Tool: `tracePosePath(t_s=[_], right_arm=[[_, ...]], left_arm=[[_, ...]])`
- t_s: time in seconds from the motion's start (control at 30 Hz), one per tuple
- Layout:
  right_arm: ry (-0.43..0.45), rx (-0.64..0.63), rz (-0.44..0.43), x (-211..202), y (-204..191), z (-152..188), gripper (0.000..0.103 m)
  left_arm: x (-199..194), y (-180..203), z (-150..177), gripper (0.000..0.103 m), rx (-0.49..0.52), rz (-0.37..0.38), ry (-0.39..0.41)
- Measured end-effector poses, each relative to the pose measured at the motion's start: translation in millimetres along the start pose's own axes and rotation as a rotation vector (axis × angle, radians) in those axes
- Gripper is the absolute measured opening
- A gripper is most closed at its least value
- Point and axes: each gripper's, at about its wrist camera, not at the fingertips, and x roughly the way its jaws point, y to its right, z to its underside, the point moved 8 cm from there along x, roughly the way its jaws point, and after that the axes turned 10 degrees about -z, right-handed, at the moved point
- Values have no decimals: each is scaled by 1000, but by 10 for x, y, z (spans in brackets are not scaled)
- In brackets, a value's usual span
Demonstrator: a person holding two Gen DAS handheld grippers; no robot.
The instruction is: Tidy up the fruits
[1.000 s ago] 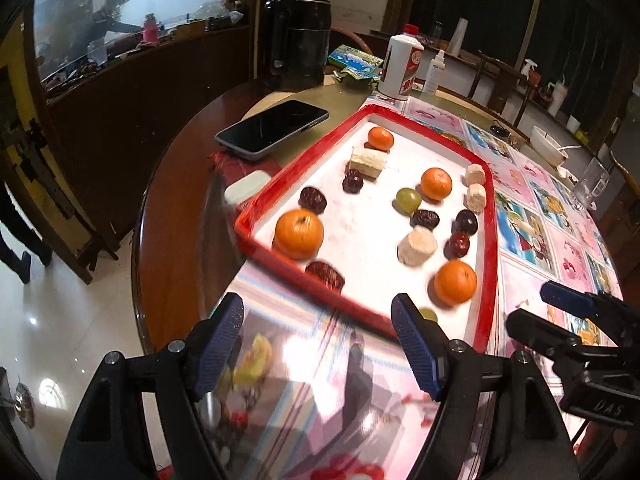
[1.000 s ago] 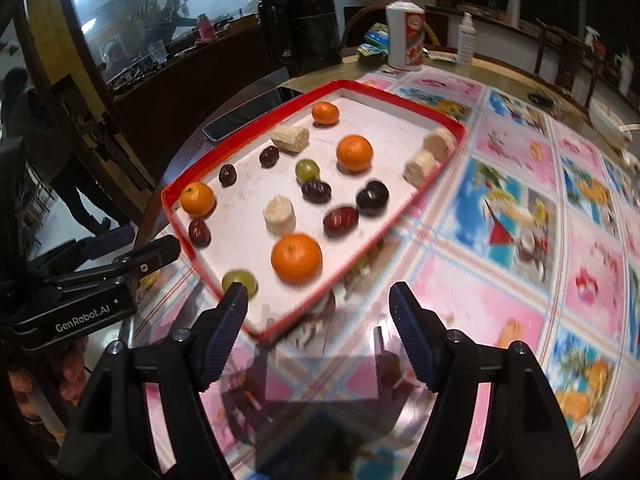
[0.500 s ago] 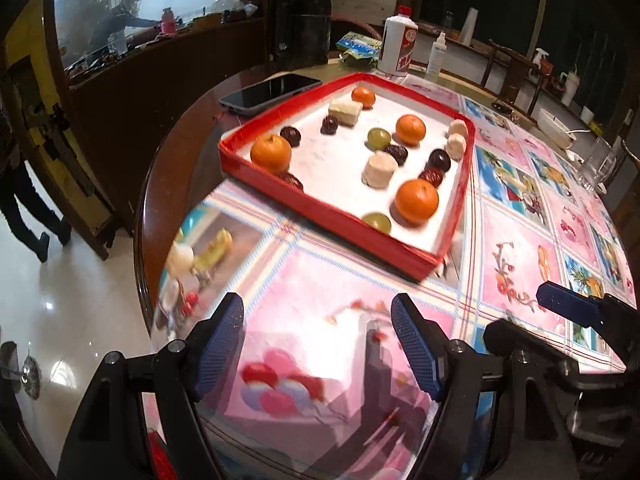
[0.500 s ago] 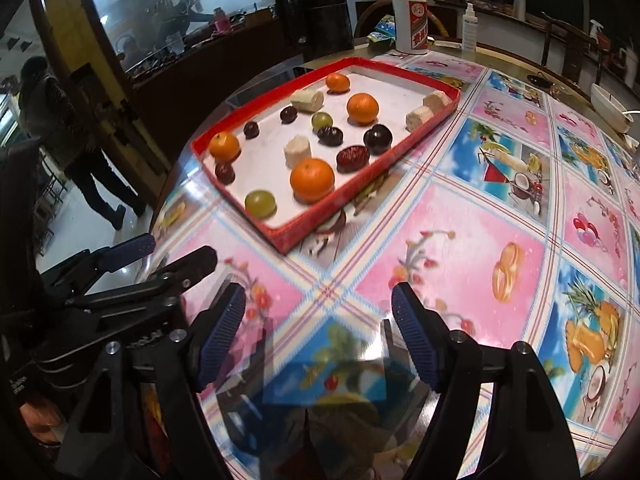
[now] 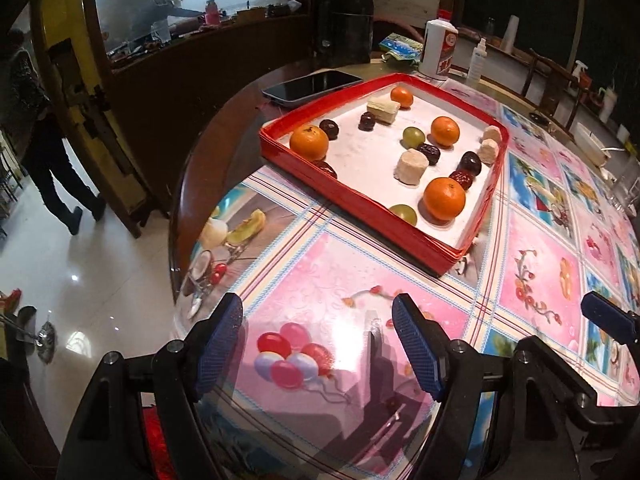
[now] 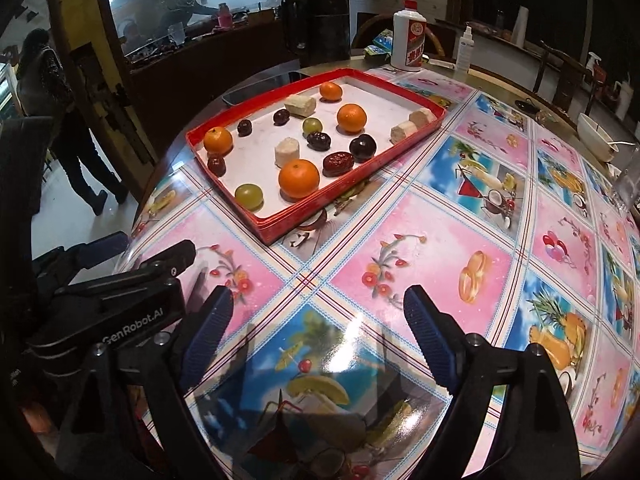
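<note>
This looks like a restaurant dining room: a large round table [image 6: 400,240] under a glossy picture cloth, a white liquor bottle [image 6: 408,36] and black thermos [image 6: 316,24] far ahead of the fingers, wooden chairs [image 6: 560,76] beyond, and a serving counter [image 5: 192,52] ahead-left.

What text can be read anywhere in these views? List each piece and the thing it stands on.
"GenRobot.AI": white lettering on the black body of the left gripper, seen in the right wrist view.
White bottle: red label with characters, too small to read.
Green packet: print blurred, unreadable.
Spray bottle: label unreadable.
</note>
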Motion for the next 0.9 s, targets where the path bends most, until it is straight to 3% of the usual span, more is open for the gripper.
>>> tracePosePath(t_s=[0.4, 0.53, 0.8, 0.9], right_arm=[[16, -65, 57, -88, -105, -23, 87], [18, -67, 67, -100, -103, -29, 87], [20, -51, 77, -125, -71, -28, 87], [26, -48, 82, -147, -59, -36, 87]], left_arm=[[-22, -105, 38, 78, -6, -57, 3], [-74, -122, 15, 79, -7, -69, 39], [-237, -114, -51, 91, 9, -45, 138], [-257, -150, -68, 103, 3, -45, 150]])
